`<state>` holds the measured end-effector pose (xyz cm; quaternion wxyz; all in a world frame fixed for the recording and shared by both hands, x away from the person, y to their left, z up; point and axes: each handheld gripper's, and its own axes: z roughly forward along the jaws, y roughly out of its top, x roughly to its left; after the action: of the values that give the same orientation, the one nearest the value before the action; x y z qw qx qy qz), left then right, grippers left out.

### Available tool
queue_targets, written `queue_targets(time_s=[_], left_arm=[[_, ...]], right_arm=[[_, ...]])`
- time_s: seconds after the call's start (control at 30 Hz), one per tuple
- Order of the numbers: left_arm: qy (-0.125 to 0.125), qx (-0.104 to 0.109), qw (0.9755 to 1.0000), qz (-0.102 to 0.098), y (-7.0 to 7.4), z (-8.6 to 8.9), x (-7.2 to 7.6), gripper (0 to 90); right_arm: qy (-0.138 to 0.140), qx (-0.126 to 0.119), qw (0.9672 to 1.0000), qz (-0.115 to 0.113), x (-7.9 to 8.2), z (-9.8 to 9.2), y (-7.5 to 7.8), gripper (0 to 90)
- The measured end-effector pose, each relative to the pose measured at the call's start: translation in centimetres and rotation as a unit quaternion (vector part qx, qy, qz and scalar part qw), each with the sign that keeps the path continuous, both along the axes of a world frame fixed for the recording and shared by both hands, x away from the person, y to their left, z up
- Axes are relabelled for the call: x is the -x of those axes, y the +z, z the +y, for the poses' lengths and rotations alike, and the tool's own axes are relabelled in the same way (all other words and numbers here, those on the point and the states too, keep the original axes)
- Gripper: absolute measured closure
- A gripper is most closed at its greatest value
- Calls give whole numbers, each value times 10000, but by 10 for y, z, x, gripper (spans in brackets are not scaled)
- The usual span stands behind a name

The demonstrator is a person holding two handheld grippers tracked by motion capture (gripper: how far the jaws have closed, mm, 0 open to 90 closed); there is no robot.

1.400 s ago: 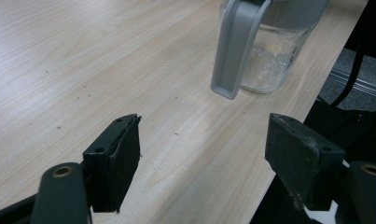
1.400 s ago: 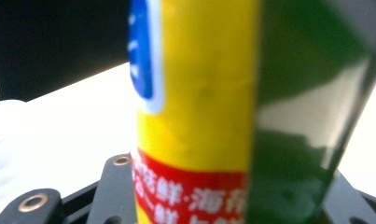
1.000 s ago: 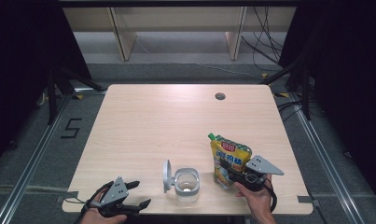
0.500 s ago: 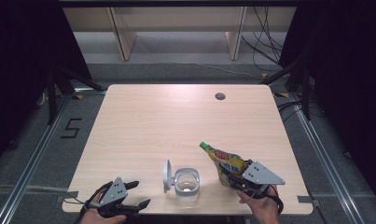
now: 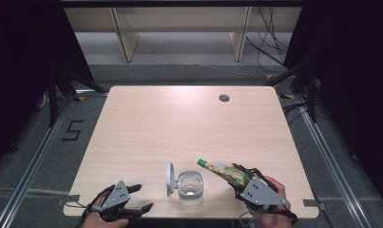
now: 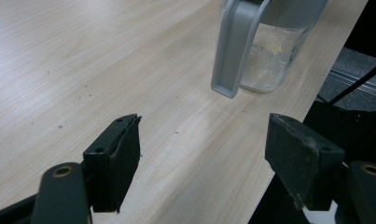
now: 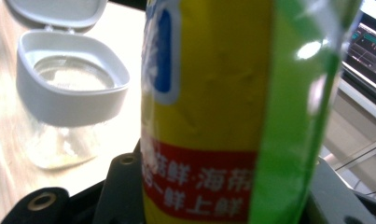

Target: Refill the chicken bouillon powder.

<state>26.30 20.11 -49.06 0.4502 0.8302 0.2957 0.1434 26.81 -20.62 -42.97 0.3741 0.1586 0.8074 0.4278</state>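
My right gripper is shut on a yellow and green pouch near the table's front edge. The pouch leans left, its green top corner pointing at a small glass jar. In the right gripper view the pouch stands between the jaws, with the jar to its left. The jar has a grey rim, and its flip lid stands open on the left side. My left gripper rests at the front left corner, open with nothing between its jaws. From the left gripper the jar shows ahead.
The light wooden table has a round cable hole at the back right. The front edge runs just below both grippers. Shelf legs and cables lie on the floor beyond the table.
The pouch went from upright to leaning left over towards the jar, as my right gripper rose and turned with it. The left gripper kept still.
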Motion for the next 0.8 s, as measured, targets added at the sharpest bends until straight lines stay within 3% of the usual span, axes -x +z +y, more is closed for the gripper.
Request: queue_targets(time_s=[0.03,0.1,0.13,0.17,0.2,0.23,0.33,0.4,0.43,0.57,0.6,0.63,0.67,0.7,0.73,0.8], left_arm=[[-5,-11,10000,5,0,0,0,261],[0,-17,10000,0,0,0,0,261],[0,-17,10000,0,0,0,0,261],[7,-21,10000,-6,0,0,0,261],[9,0,10000,-23,-1,0,0,261],[24,-21,10000,-16,0,0,0,261],[9,-7,10000,-29,-1,-1,0,261],[24,-29,10000,-32,-1,-1,0,261],[7,-19,10000,-12,0,0,0,261],[21,103,9999,-12,1,0,1,261],[26,100,9999,-12,1,0,1,261],[36,121,9999,-13,0,-1,0,260],[36,121,9999,-13,0,-1,0,261],[6,36,10000,1,0,0,0,261],[12,46,10000,-7,0,0,0,261],[-14,-74,10000,-36,0,1,0,260]], right_arm=[[15,112,9999,-39,1,1,0,572],[51,614,9979,-198,5,8,0,574],[51,614,9979,-198,5,8,0,574],[13,775,9966,-269,6,10,0,574],[57,1013,9940,-401,7,12,0,575],[52,1065,9937,-350,9,14,0,575],[105,1511,9865,-625,13,20,2,575],[56,1566,9857,-619,15,23,0,576],[141,1695,9828,-725,14,24,1,576],[71,1688,9833,-670,17,27,-3,576],[139,1892,9787,-784,16,28,-2,576],[218,2153,9707,-1046,14,29,-1,576],[218,2153,9707,-1046,14,29,-1,576],[208,2318,9654,-1173,15,31,-2,576],[141,2283,9667,-1145,16,31,-3,576],[134,2326,9655,-1165,17,32,-3,576]])
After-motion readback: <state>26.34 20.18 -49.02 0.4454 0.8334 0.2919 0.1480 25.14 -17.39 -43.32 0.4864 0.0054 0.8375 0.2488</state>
